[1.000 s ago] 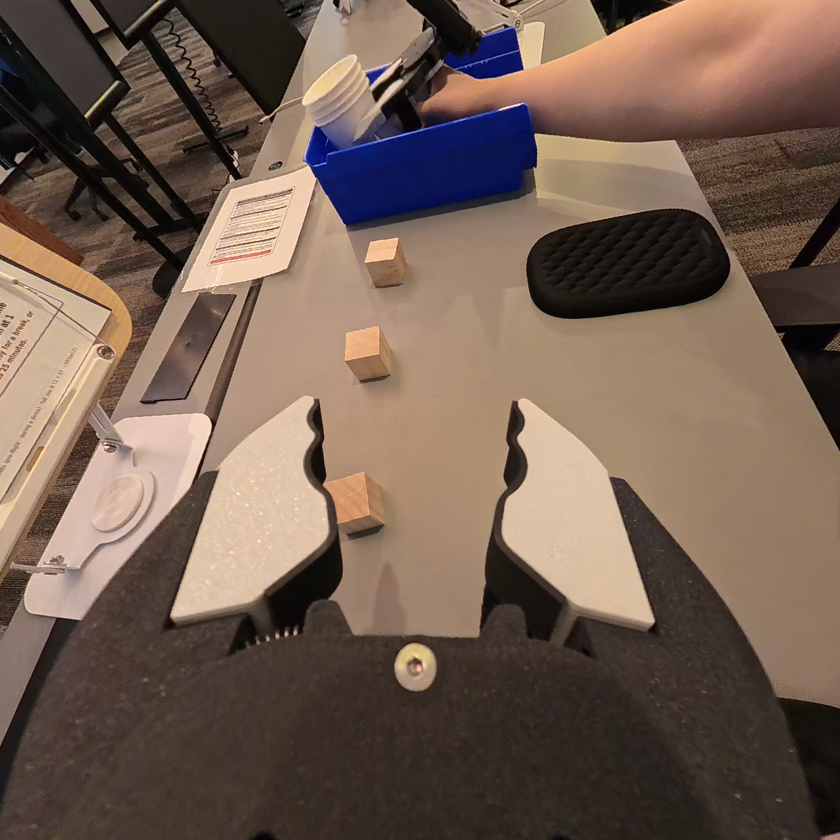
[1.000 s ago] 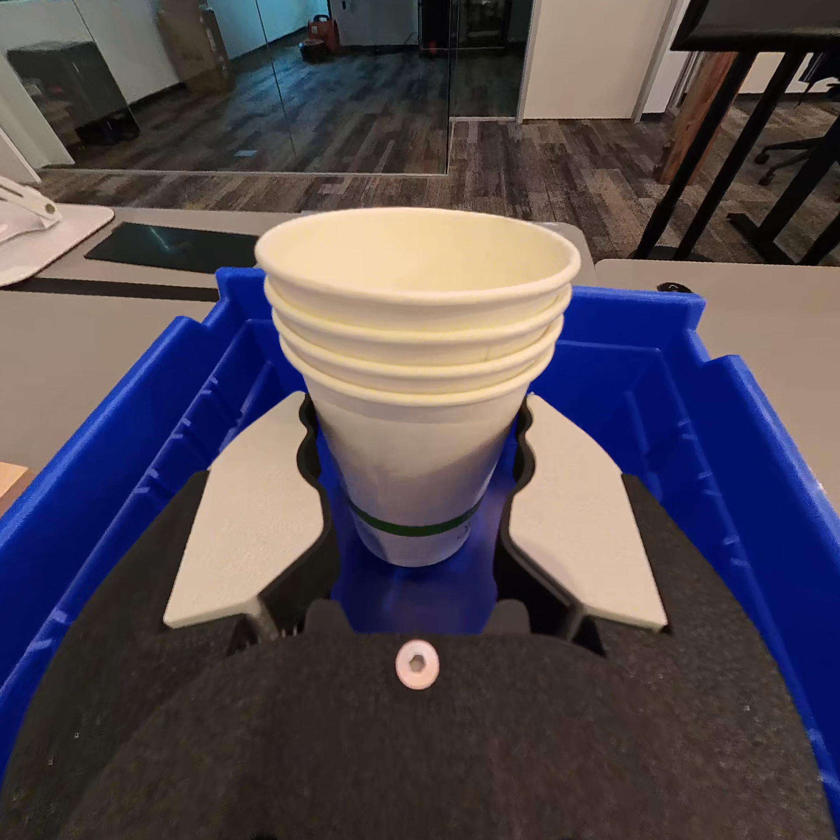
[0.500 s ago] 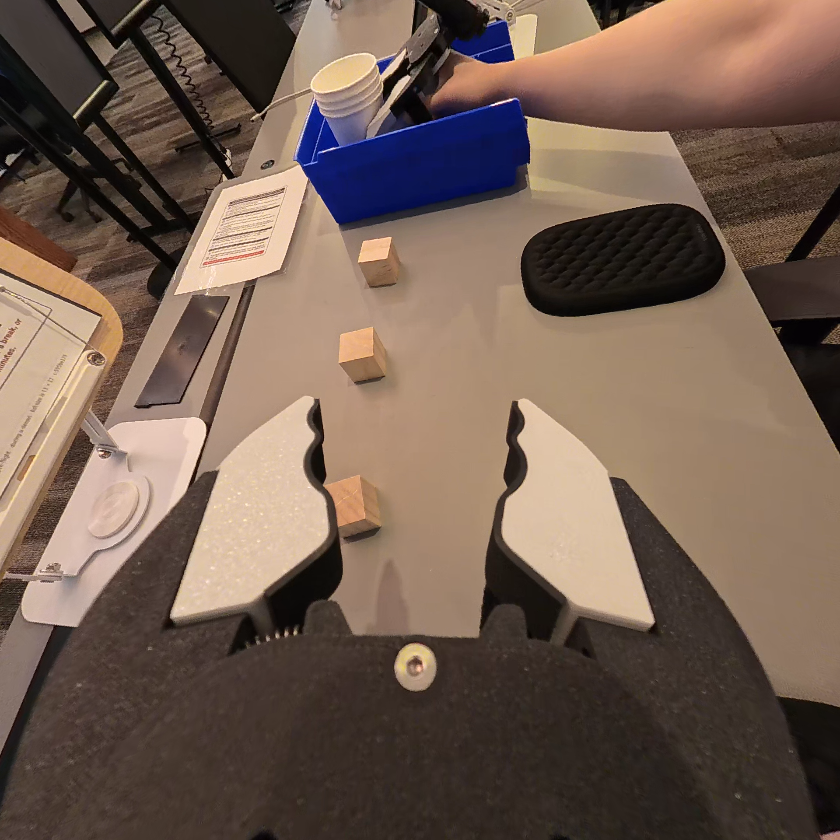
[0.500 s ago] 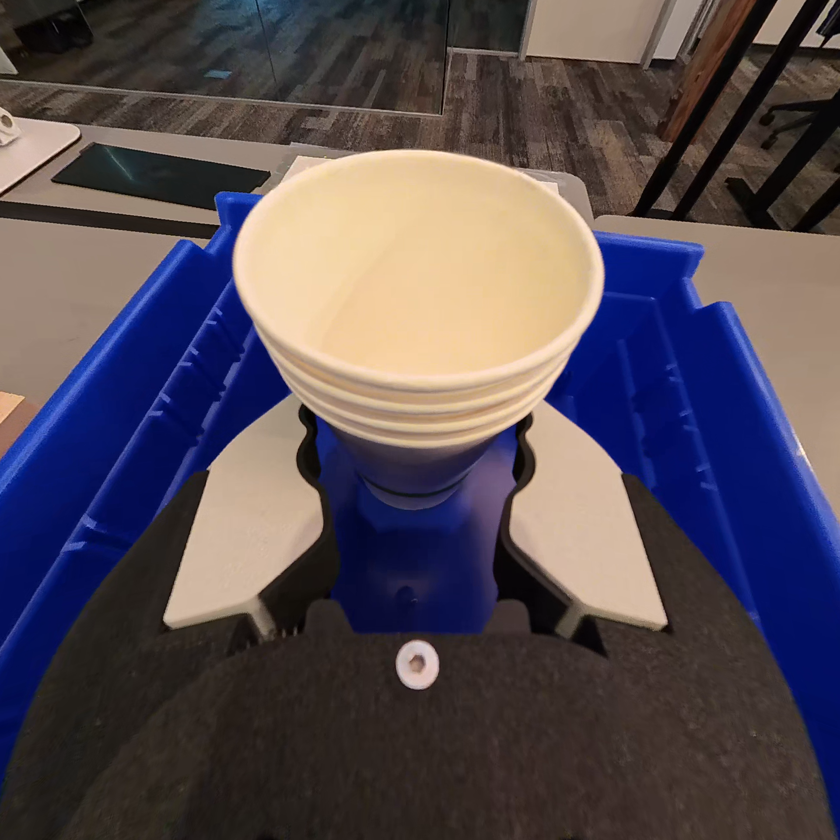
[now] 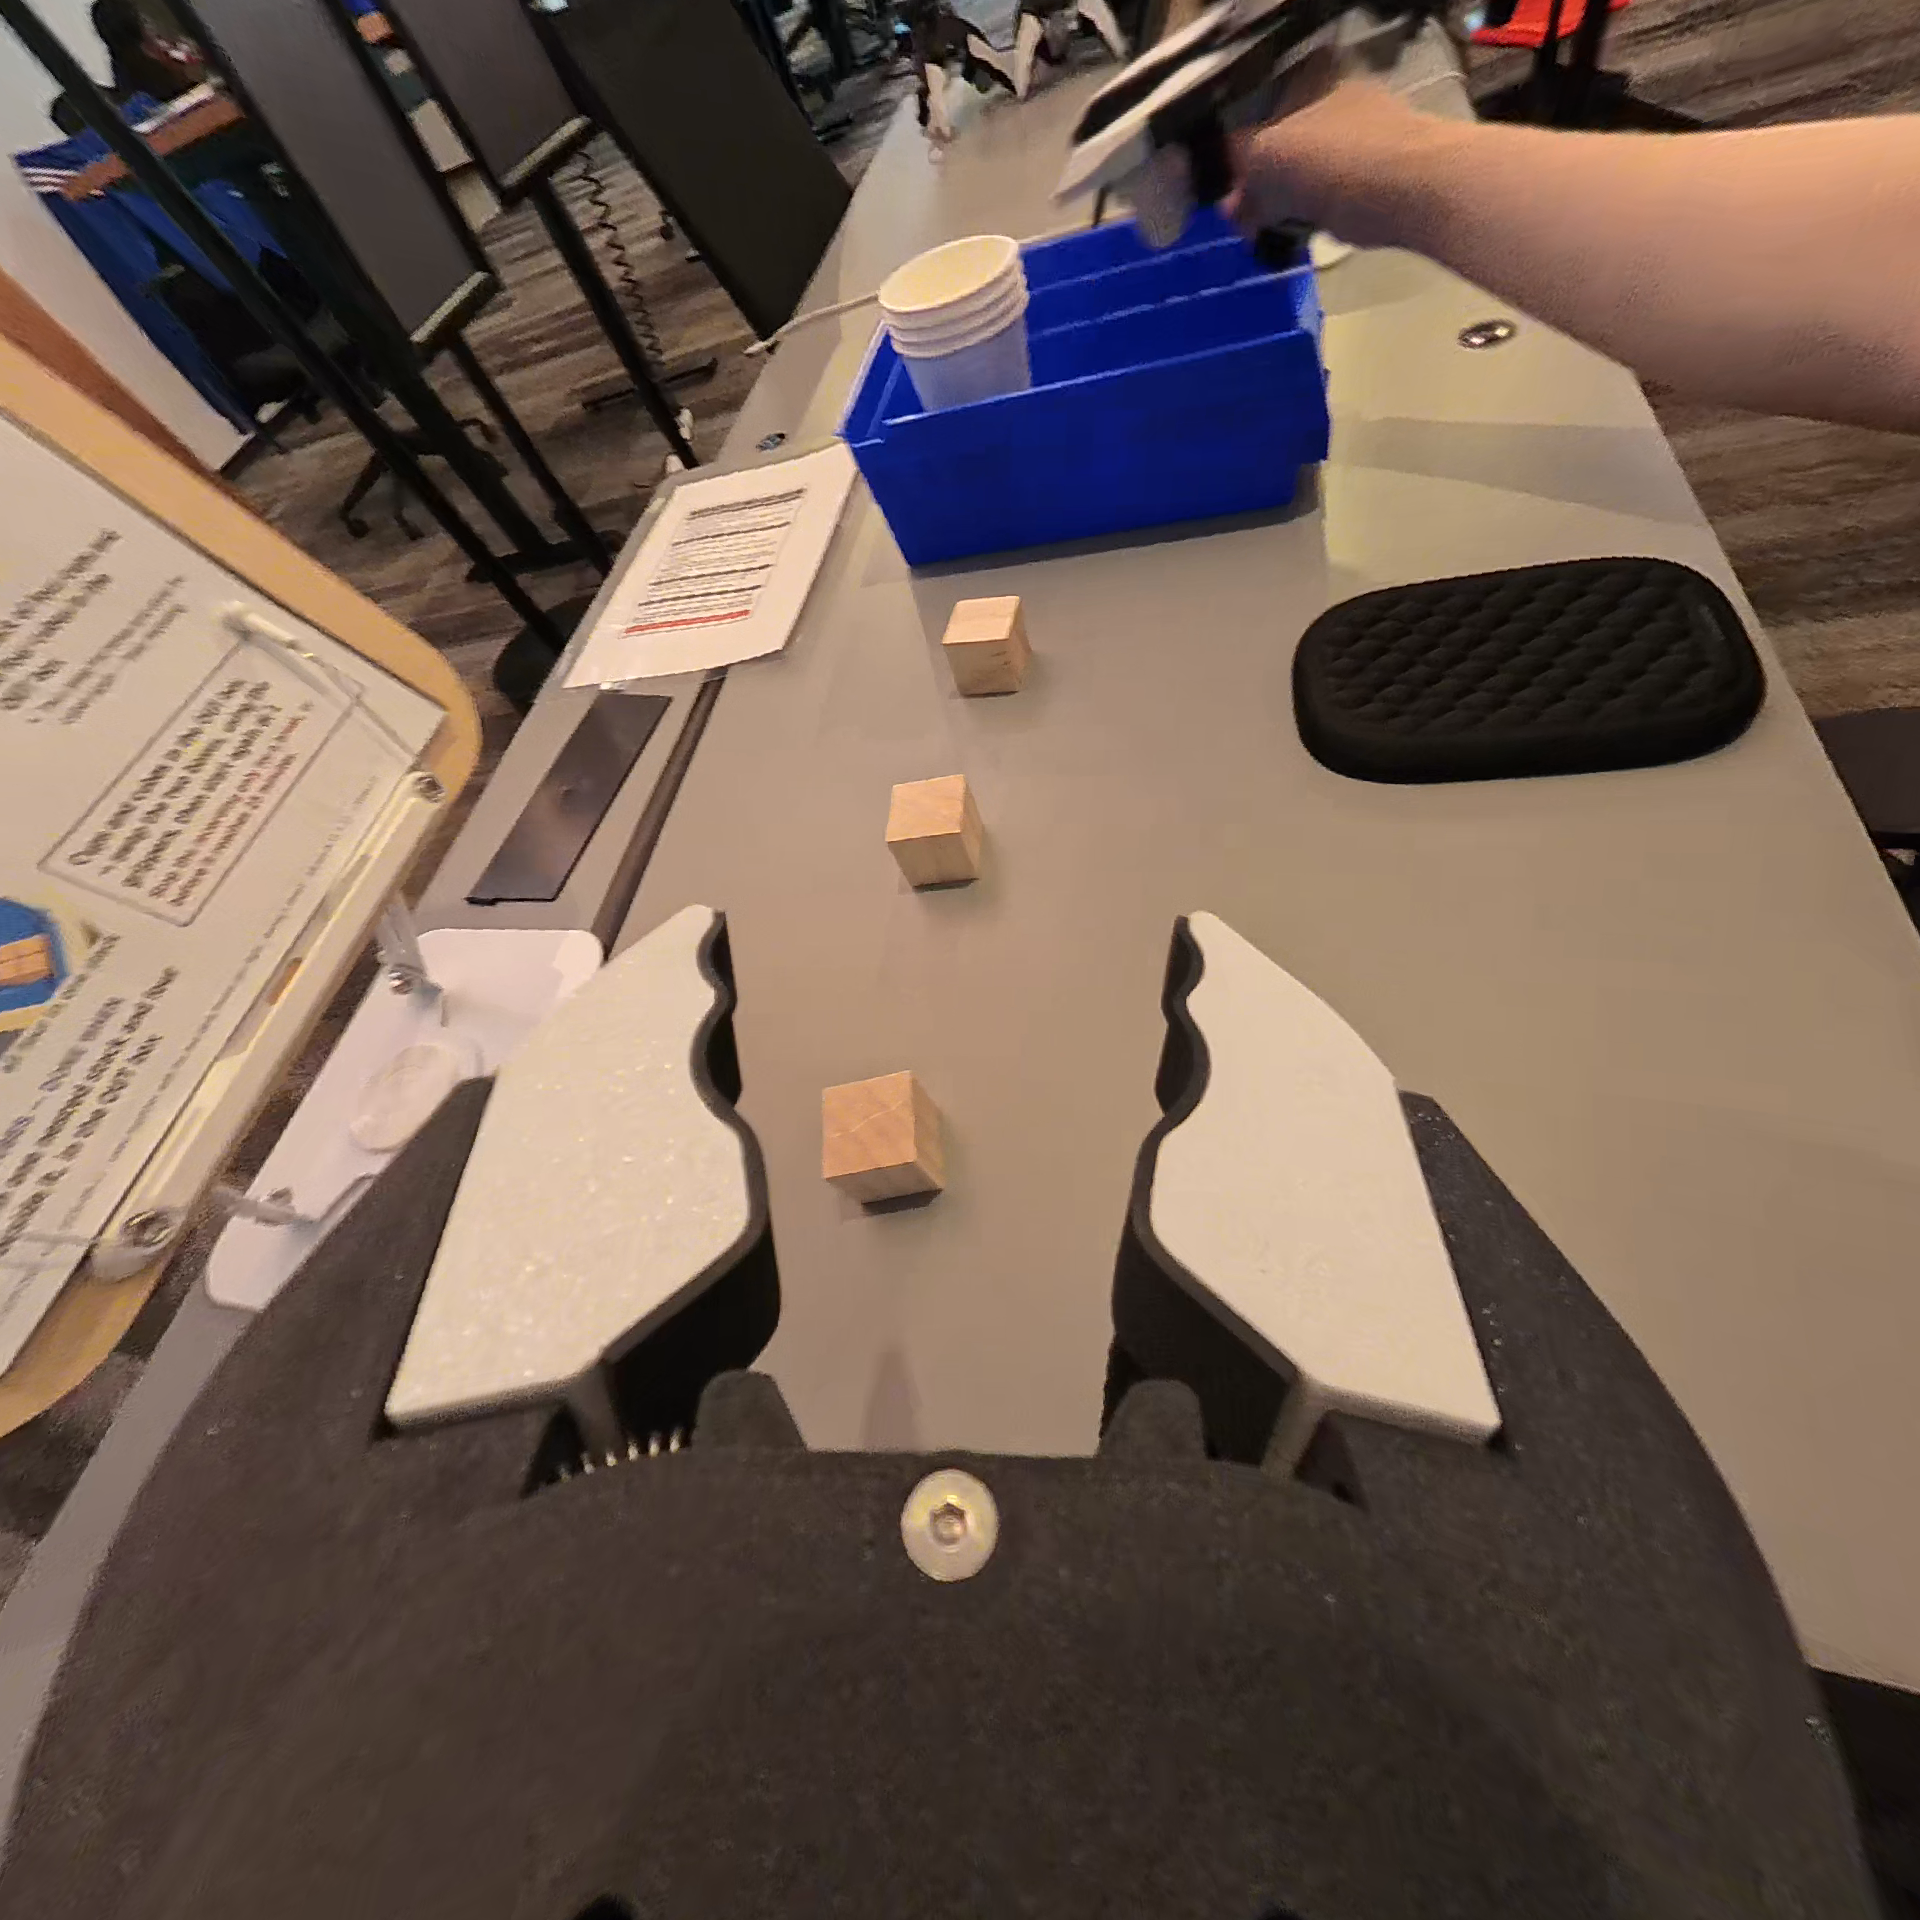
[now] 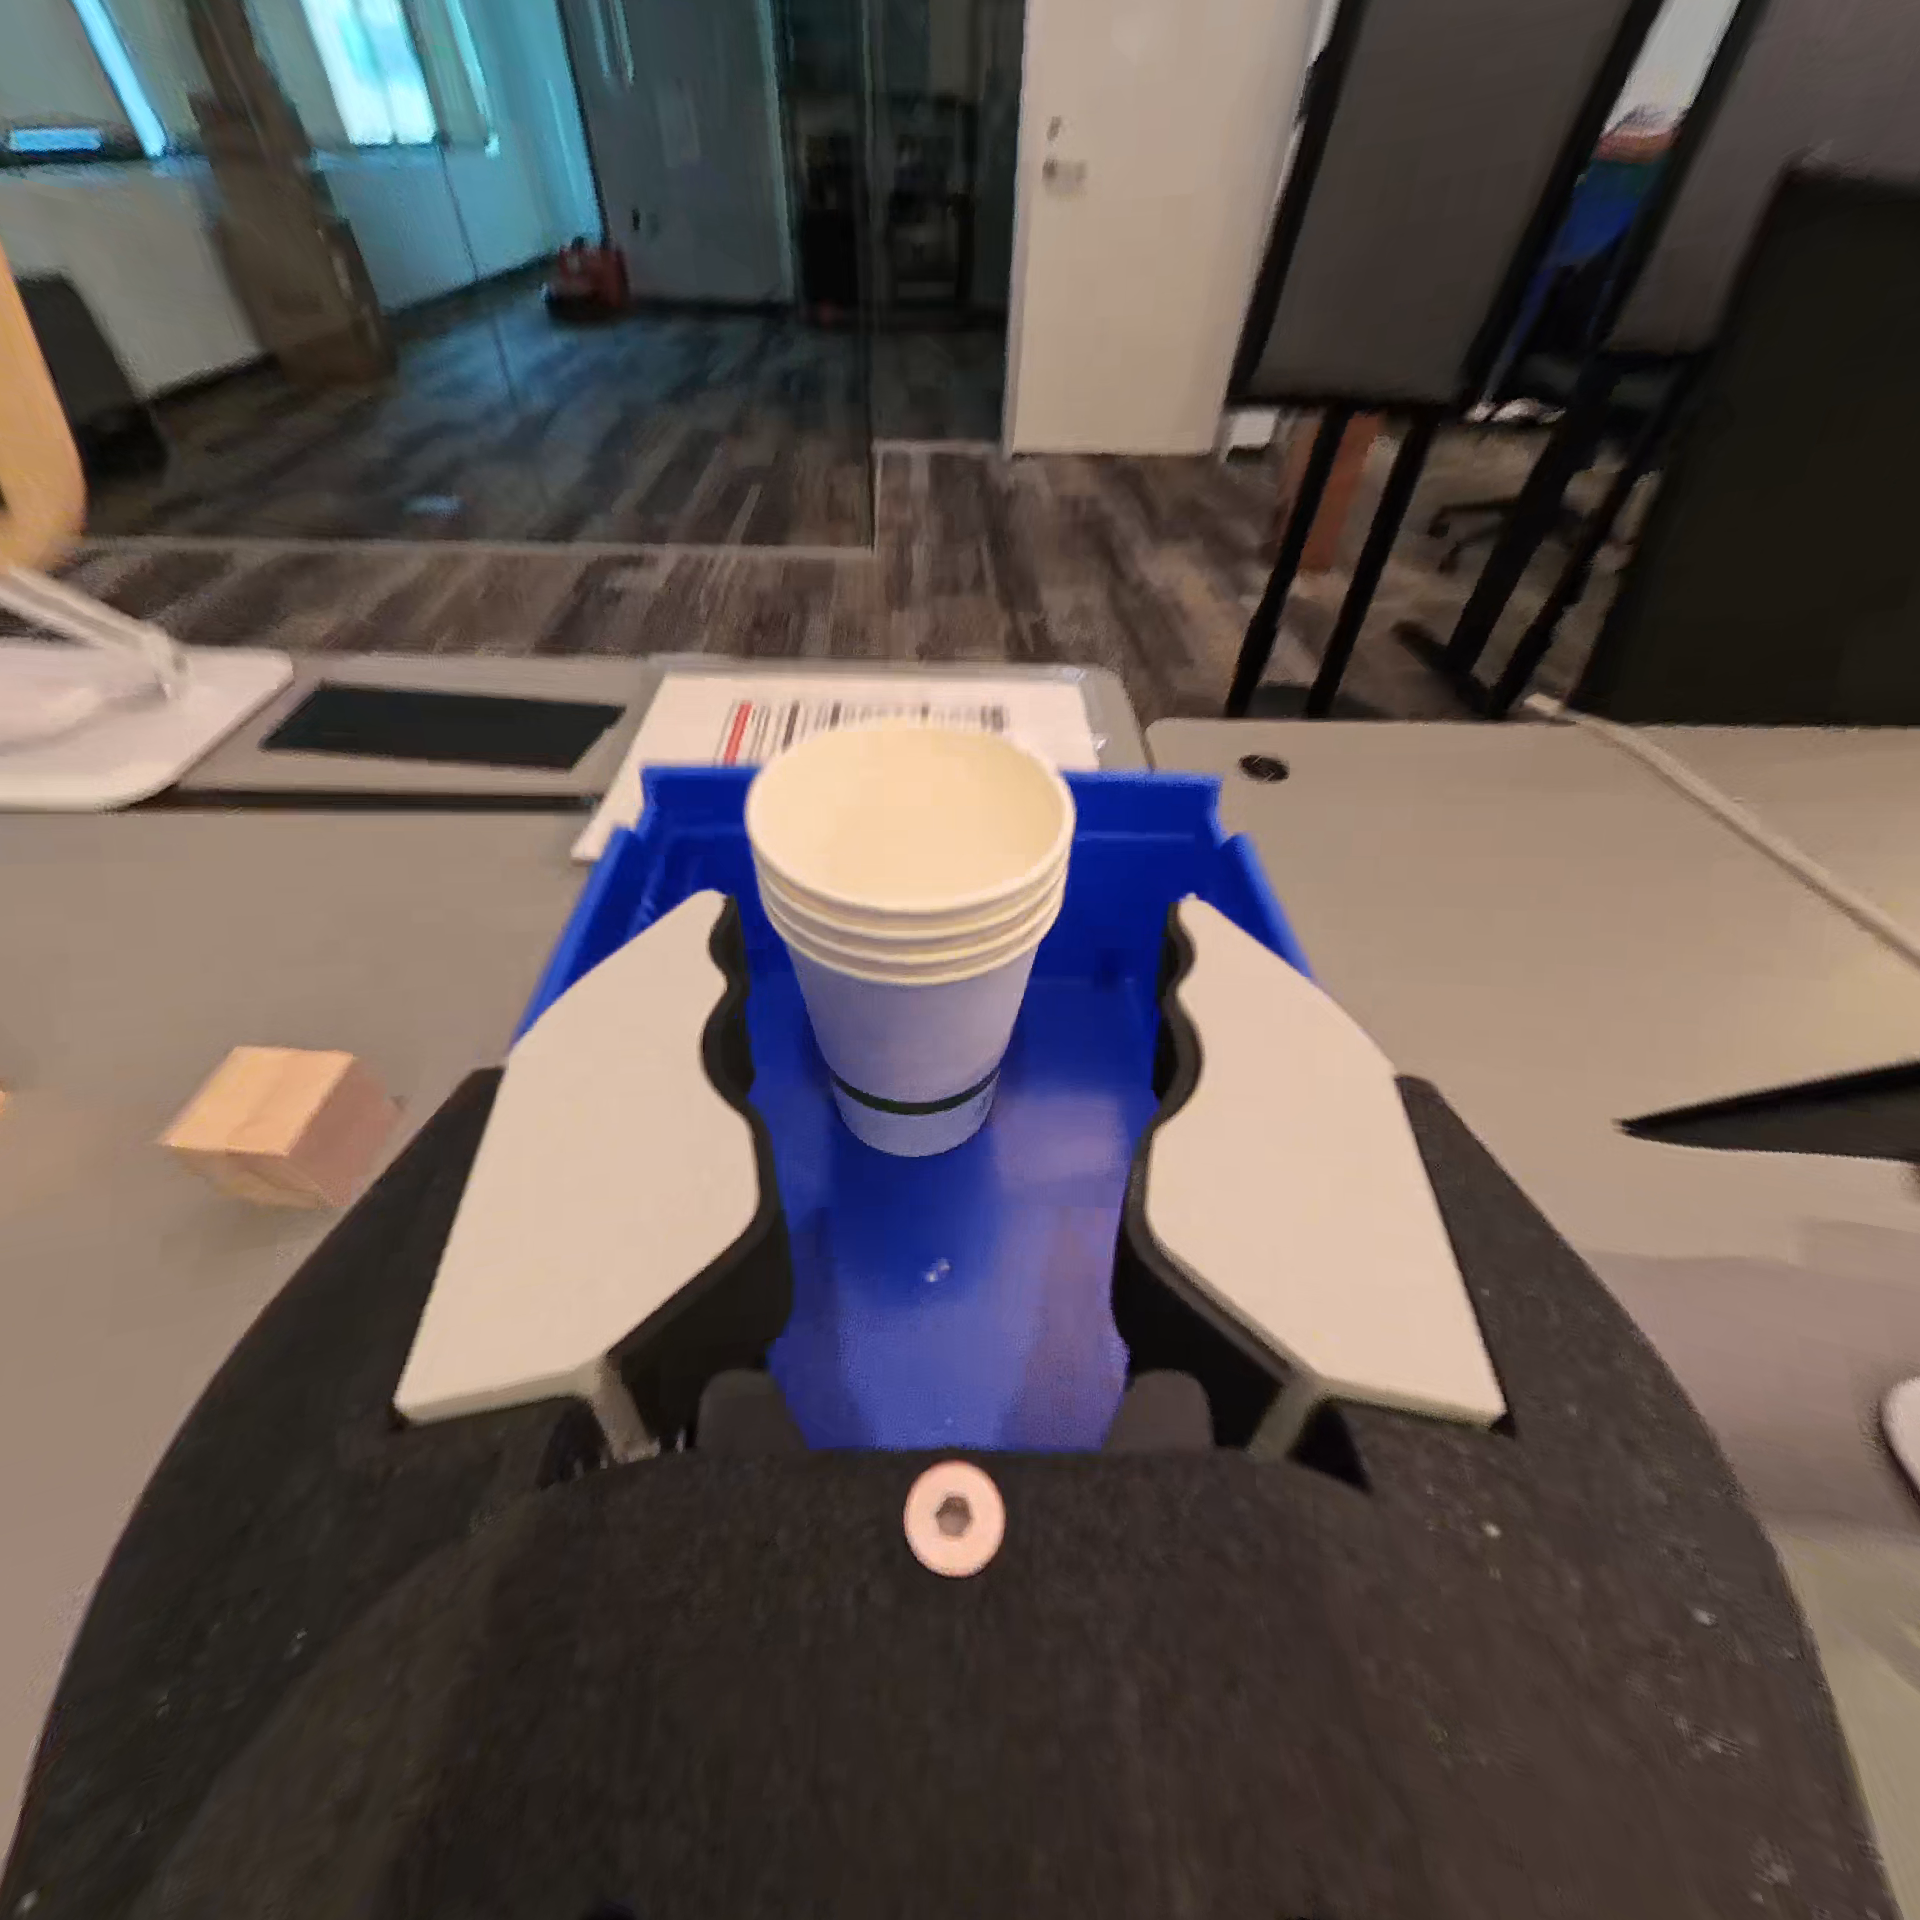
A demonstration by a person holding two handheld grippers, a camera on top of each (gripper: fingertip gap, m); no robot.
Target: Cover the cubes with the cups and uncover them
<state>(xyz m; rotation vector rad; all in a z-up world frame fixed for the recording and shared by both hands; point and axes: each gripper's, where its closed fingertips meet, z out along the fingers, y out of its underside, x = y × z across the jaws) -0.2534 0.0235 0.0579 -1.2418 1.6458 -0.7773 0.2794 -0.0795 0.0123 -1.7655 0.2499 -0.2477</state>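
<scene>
Grey tabletop [image 5: 1299, 1039] fills your left wrist view, with dark stands and patterned flooring beyond its far edge. Your left gripper [image 5: 951, 1023] hangs over the near end with its jaws spread wide and nothing between them except bare table and the nearest cube [image 5: 881, 1141] lying below. A middle cube [image 5: 933, 830] and a far cube [image 5: 986, 644] sit in a loose line running away from you, all three uncovered and well apart. Past them stands a blue bin [image 5: 1101, 457] with a stack of cups [image 5: 958, 320] upright in its left end. A printed sheet [image 5: 717, 566] lies left of the bin, and a black pad [image 5: 1527, 670] lies on the table's right side. Your right gripper [image 5: 1164, 125] shows blurred above the bin's far end.

From your right wrist view, the right gripper [image 6: 951, 1003] hovers above the bin [image 6: 1195, 873] with jaws wide, holding nothing. The cup stack [image 6: 909, 935] stands upright on the bin floor beyond the fingertips, apart from both fingers [image 6: 613, 1132]. One cube [image 6: 275, 1122] lies on the table to the left.

You appear to be at the very start: no cup is out yet. Next, you likely need to bring the right gripper down around the stack and close gently on the wall. Lifting only the top cup may call for your left gripper to steady the rest.
</scene>
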